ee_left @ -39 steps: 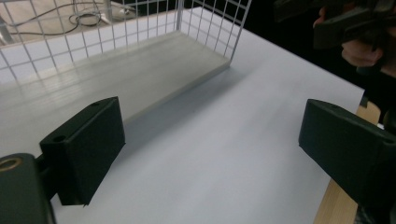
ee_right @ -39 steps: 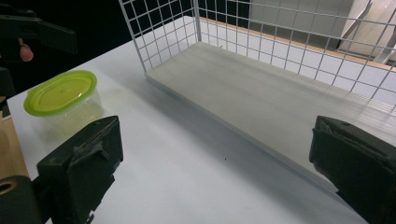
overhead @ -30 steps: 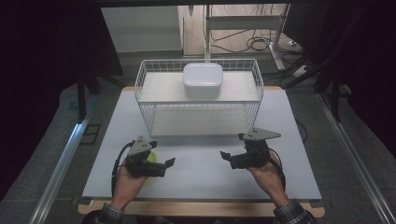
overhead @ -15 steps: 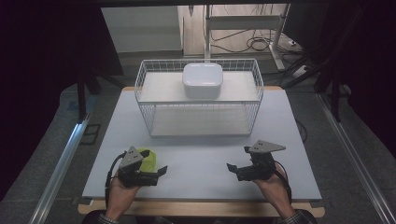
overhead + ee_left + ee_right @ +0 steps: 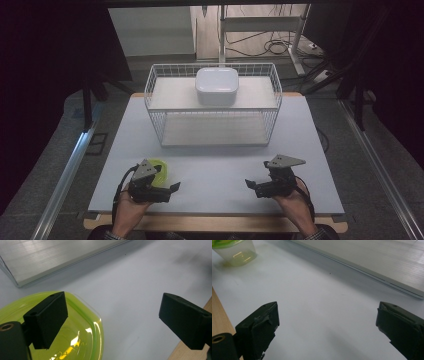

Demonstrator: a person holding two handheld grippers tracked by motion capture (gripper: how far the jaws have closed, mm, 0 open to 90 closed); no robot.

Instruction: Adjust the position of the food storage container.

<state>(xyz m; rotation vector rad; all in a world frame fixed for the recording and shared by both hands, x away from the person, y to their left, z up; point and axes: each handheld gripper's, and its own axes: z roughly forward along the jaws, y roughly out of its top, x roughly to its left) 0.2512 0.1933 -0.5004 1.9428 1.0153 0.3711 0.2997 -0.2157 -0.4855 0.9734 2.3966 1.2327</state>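
Resting low on the table (image 5: 220,170): left gripper (image 5: 172,187) gaping beside yellow-green cup (image 5: 161,169); right gripper (image 5: 248,184) gaping, empty.

dim room, bright table (image 5: 215,165), soft shadows, blurred near tongs

High view looks down; gripper views skim close, sharing table (image 5: 220,170) (yellow-green container (image 5: 234,250) too).

Black grippers (image 5: 172,187), grey triangular plates, trailing cables
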